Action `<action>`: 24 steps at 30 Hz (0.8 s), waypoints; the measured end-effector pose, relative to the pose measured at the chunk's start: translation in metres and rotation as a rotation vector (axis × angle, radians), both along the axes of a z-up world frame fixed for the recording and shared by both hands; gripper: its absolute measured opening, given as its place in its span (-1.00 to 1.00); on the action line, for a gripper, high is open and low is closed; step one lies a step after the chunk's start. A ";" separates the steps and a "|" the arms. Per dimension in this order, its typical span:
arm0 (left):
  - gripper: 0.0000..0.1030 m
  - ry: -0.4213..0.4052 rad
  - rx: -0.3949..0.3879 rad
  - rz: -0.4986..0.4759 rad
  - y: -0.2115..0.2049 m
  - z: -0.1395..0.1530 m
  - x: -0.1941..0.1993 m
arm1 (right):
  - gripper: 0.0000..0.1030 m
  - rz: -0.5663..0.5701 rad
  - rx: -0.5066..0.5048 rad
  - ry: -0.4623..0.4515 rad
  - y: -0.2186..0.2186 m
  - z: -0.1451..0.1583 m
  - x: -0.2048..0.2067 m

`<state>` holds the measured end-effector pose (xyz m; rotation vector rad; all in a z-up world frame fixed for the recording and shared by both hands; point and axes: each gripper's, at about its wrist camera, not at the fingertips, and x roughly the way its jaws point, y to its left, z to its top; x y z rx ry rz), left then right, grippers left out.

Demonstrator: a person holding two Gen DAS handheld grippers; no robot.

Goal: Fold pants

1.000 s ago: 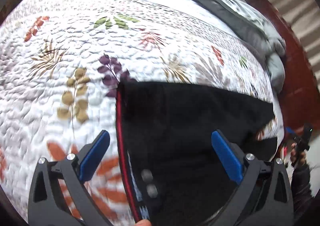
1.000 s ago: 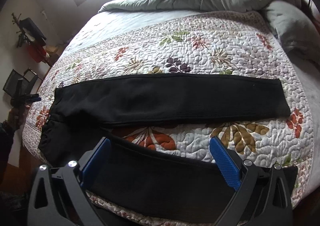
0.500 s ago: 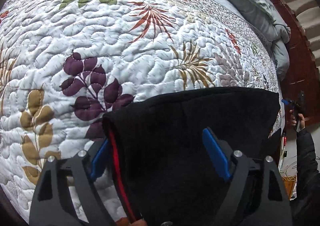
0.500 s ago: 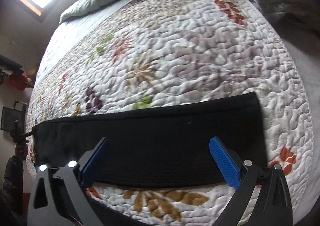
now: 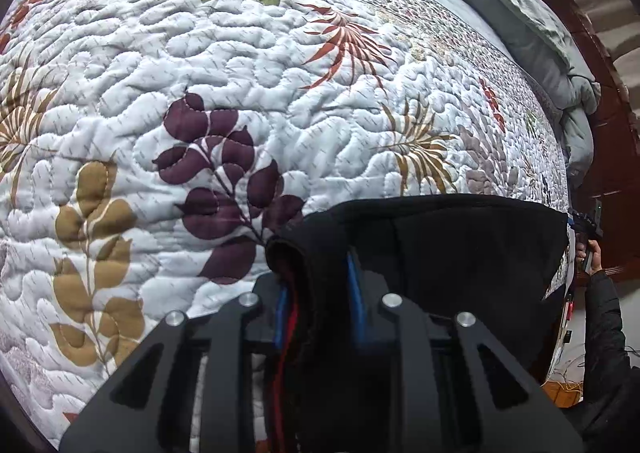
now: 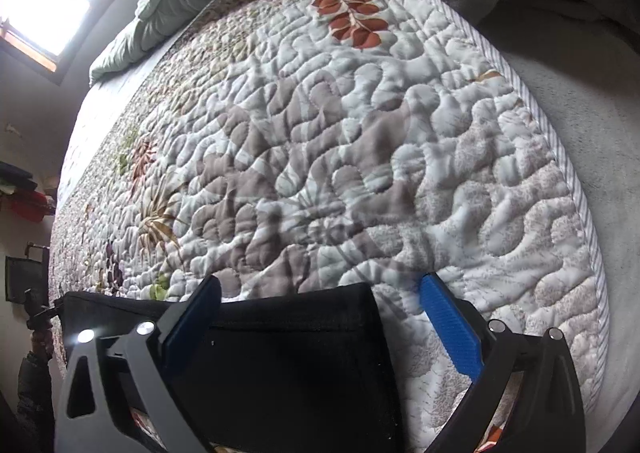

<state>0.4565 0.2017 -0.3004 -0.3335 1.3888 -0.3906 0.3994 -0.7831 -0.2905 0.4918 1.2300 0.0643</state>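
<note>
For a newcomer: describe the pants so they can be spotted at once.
Start at the white quilted bedspread printed with coloured leaves. The black fabric pants lie along its near edge. They are the only dark, unpatterned thing there, with a red stripe at the end.

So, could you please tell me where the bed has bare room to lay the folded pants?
The quilt lies bare from the pants' far edge to the rumpled grey duvet. By the right gripper, free quilt runs to its striped border. Only the near edge is crowded.
</note>
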 end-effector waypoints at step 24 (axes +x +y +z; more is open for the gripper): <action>-0.84 -0.190 -0.030 0.070 -0.004 0.083 -0.047 | -0.61 0.054 -0.030 -0.079 0.014 0.063 -0.045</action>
